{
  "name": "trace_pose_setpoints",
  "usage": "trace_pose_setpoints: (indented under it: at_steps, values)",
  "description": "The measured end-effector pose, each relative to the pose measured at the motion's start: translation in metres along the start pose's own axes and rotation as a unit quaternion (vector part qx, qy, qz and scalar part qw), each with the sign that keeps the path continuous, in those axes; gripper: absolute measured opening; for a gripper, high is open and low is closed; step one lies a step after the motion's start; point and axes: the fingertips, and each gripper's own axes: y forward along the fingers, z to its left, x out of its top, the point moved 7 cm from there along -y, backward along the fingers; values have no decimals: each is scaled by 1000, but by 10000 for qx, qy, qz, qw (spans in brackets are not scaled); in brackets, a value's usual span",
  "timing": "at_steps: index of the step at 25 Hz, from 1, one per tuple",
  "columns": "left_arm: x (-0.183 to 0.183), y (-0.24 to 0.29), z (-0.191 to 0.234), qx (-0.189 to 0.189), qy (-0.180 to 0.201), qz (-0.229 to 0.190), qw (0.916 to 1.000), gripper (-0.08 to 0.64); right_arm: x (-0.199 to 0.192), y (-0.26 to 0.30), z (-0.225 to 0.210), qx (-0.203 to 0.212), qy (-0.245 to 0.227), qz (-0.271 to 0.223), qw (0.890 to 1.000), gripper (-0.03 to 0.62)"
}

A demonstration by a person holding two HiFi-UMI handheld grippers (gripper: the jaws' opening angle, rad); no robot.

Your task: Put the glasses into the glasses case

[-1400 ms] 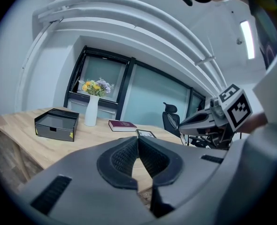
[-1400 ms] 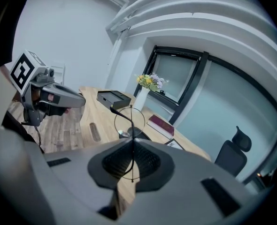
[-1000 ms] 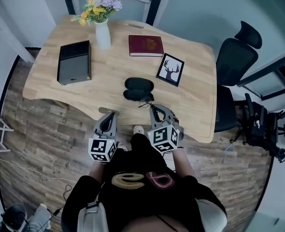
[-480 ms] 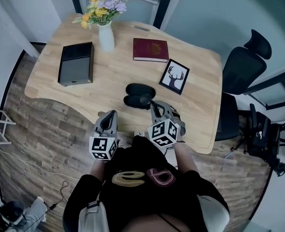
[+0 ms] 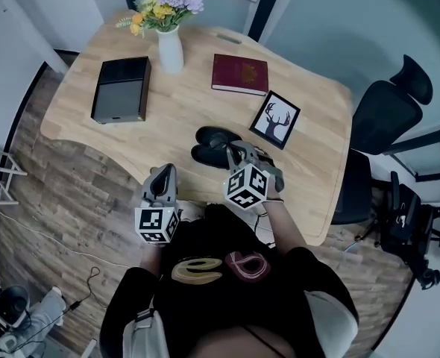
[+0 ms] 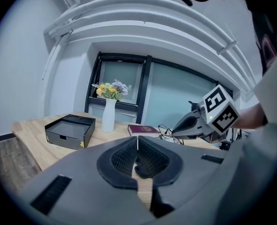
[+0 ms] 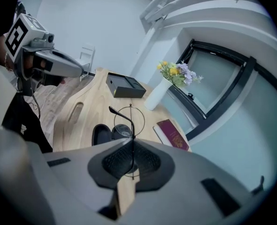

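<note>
Glasses brought over the open case
The glasses (image 7: 128, 122) are clamped in the right gripper's (image 5: 233, 151) closed fingers, one lens ring standing up past the tips, above the case (image 5: 211, 145) on the counter (image 5: 183, 103). A second ago they hung just beside its near edge. I judge the carry nearly done, with lowering and release still to come. The left gripper (image 6: 137, 142), fingers together and empty, hovers by the counter's edge
</note>
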Motion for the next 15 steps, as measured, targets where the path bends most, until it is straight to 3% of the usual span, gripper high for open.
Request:
trace_pose_setpoints:
  at_steps: [15]
  values:
    - [-1,7,-13,254,47,88,9996,18,-2,54,-2,587,-467,248,9969,15]
